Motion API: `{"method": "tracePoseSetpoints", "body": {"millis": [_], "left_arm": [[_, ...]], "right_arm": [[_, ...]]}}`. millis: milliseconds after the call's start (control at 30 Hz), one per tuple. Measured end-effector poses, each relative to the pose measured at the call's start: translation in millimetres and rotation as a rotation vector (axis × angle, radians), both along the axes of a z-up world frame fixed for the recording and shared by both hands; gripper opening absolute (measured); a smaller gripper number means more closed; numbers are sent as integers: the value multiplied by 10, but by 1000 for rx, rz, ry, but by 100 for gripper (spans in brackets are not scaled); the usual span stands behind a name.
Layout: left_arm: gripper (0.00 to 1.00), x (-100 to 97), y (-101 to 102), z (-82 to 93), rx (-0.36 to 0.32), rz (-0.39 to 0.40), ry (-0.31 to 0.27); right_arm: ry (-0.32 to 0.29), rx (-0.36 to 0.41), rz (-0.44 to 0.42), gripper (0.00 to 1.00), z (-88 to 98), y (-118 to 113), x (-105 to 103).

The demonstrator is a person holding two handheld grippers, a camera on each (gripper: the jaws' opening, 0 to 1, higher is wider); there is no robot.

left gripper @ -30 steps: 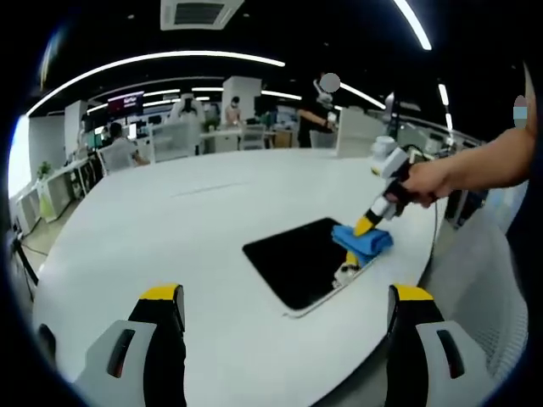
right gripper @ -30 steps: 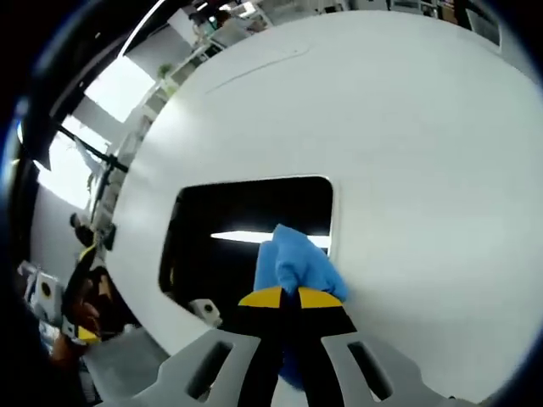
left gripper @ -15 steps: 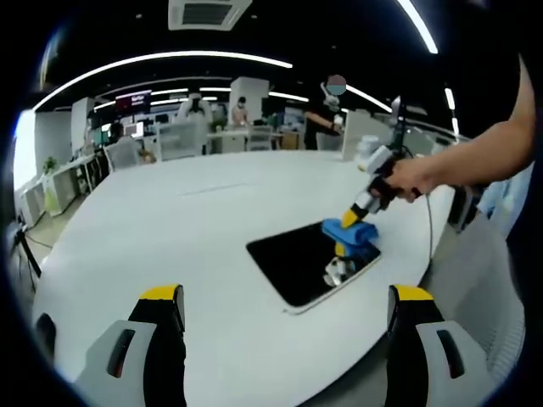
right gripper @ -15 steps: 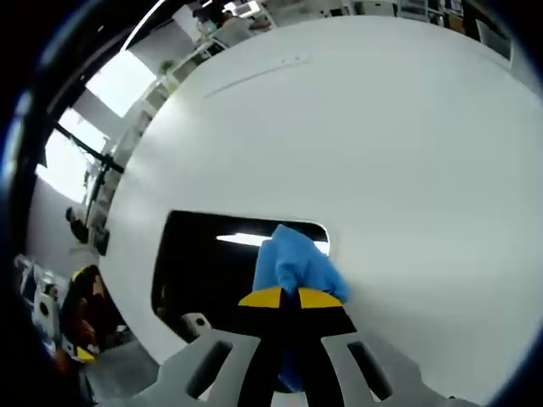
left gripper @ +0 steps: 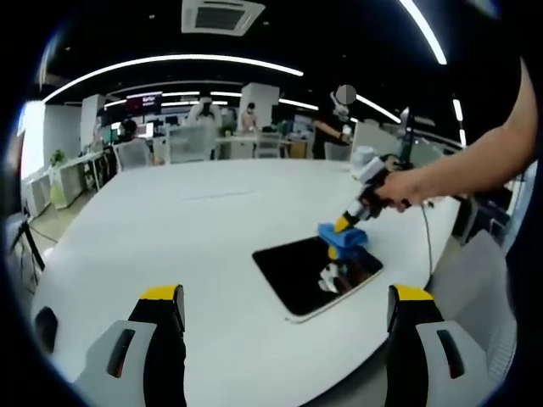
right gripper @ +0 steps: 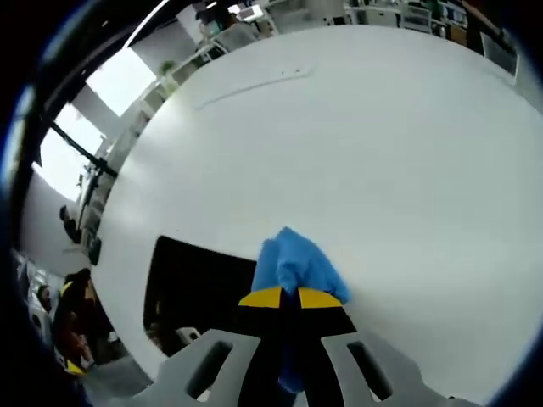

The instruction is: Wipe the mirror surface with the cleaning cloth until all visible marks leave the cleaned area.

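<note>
The jaws of the right gripper (right gripper: 284, 298) are being kept pressed together on the soft blue cleaning cloth (right gripper: 293, 263), which is being held down at the far corner of the flat dark rectangular mirror (left gripper: 316, 273). The mirror is lying flat on the big round white bench (left gripper: 170, 246), near the edge closest to the person.

In the left gripper view, the right gripper (left gripper: 344, 223) is being held by a bare hand (left gripper: 399, 188) and is tilted down onto the cloth. The jaws of the left gripper (left gripper: 284, 301) are being held wide apart, with nothing between them, above the near part of the bench.

In the right gripper view, most of the dark glass is lying to the left of the cloth and back toward the jaws, with white bench ahead. The long side of the mirror is running from the cloth's corner toward the bench edge. So the next wipe is probably best made by pulling the cloth back over the glass. The right gripper is much nearer to the mirror than the left one. Marks on the glass are too small to be told.
</note>
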State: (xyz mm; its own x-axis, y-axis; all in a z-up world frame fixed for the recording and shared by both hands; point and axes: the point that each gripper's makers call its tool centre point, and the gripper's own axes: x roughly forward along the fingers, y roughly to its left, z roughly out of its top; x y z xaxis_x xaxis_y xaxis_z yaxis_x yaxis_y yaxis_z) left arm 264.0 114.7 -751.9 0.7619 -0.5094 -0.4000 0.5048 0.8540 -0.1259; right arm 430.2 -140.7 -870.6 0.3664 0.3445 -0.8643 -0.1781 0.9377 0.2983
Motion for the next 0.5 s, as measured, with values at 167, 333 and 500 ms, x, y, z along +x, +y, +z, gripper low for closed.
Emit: {"method": "tracePoseSetpoints", "body": {"millis": [167,333,500], "left_arm": [[100,-34,-11,10,4,4,1],[100,-57,-6,-11,6,6,6],[100,-80,-11,-47,10,-2,12]], "right_arm": [[-1,5,-14,0,-6,-4,22],[-17,14,-4,0,6,-20,11],[-50,11,-5,0,104,-215,-81]]}}
